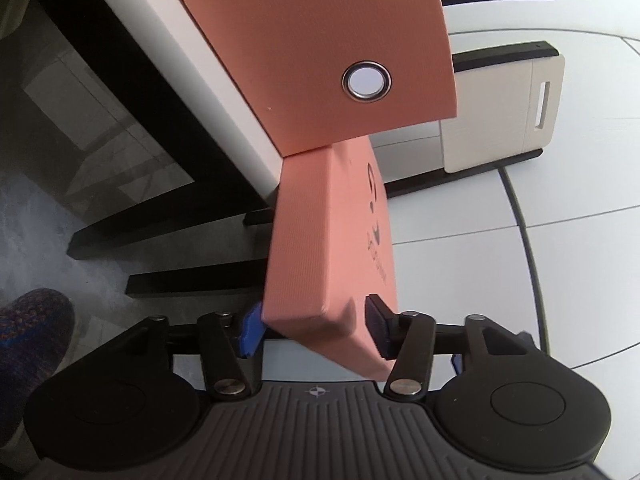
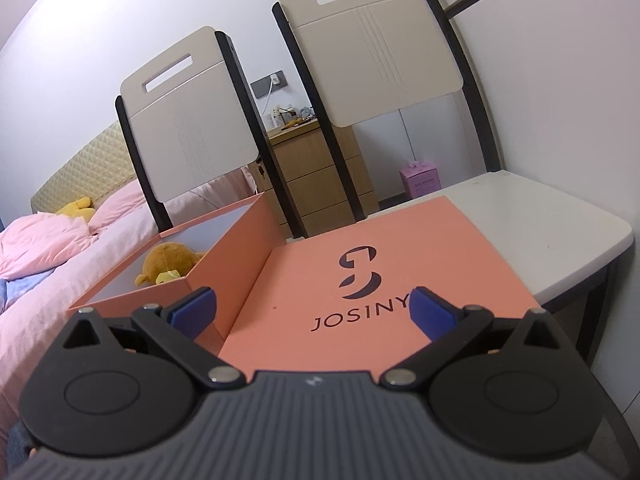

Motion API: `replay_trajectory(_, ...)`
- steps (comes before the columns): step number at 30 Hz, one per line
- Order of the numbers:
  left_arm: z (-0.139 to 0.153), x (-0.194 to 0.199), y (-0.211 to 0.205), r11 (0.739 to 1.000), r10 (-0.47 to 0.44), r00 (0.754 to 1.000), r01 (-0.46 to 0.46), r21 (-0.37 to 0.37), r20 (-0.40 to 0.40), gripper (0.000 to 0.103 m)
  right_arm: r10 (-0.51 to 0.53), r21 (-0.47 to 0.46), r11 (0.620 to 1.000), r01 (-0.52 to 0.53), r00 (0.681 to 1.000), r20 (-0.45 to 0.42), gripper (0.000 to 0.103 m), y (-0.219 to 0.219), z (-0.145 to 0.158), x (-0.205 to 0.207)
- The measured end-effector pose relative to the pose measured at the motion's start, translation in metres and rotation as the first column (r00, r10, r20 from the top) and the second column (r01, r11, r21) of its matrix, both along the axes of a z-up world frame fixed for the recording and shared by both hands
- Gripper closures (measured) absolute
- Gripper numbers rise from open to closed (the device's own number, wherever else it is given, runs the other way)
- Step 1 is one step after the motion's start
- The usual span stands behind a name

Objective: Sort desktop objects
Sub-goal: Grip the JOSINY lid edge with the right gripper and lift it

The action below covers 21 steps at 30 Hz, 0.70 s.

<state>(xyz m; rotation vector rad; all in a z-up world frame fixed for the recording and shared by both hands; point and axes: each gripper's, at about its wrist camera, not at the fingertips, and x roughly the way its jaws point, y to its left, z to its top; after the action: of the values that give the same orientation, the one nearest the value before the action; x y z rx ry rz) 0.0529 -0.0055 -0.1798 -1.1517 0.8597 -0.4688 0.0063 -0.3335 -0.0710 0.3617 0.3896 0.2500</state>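
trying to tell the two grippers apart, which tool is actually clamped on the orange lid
The left tool: its blue pads pinch a corner of the orange lid. The right tool is spread wide above the lid's JOSINY logo, gripping nothing.

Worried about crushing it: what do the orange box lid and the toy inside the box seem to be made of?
The lid, gripped at its corner by the left claw, looks like rigid paperboard wrapped in matte, finely ribbed paper, with crisp folded edges. The toy appears to be soft plush, judging by its fuzzy tan surface.
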Motion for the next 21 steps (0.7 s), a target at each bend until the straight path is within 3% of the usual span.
replay_trajectory(7, -0.005, 0.012, -0.003, 0.999, 0.016, 1.0, -0.016, -0.032, -0.007, 0.044, 0.019, 0.012, 1.0, -0.019, 1.0, 0.002, 0.0, 0.0, -0.001, 0.003)
replay_trajectory(8, -0.006, 0.013, -0.004, 1.0, 0.005, 1.0, -0.005, -0.029, 0.002, 0.053, 0.019, 0.013, 1.0, -0.019, 1.0, 0.004, 0.0, 0.0, -0.001, 0.003)
replay_trajectory(11, -0.012, 0.011, -0.002, 0.997, -0.001, 1.0, 0.001, -0.082, 0.007, 0.057, 0.0, 0.019, 1.0, 0.0, 1.0, 0.0, 0.0, -0.003, -0.002, 0.005)
replay_trajectory(17, -0.01, -0.004, 0.007, 0.995, -0.023, 1.0, 0.024, -0.096, 0.011, 0.057, -0.026, 0.048, 0.998, 0.028, 0.999, -0.042, 0.0, -0.017, -0.006, 0.009)
replay_trajectory(21, -0.01, -0.018, 0.013, 0.99, -0.069, 0.998, 0.069, -0.122, 0.004, 0.058, -0.04, 0.068, 0.997, 0.049, 0.991, -0.125, 0.0, -0.037, -0.009, 0.017)
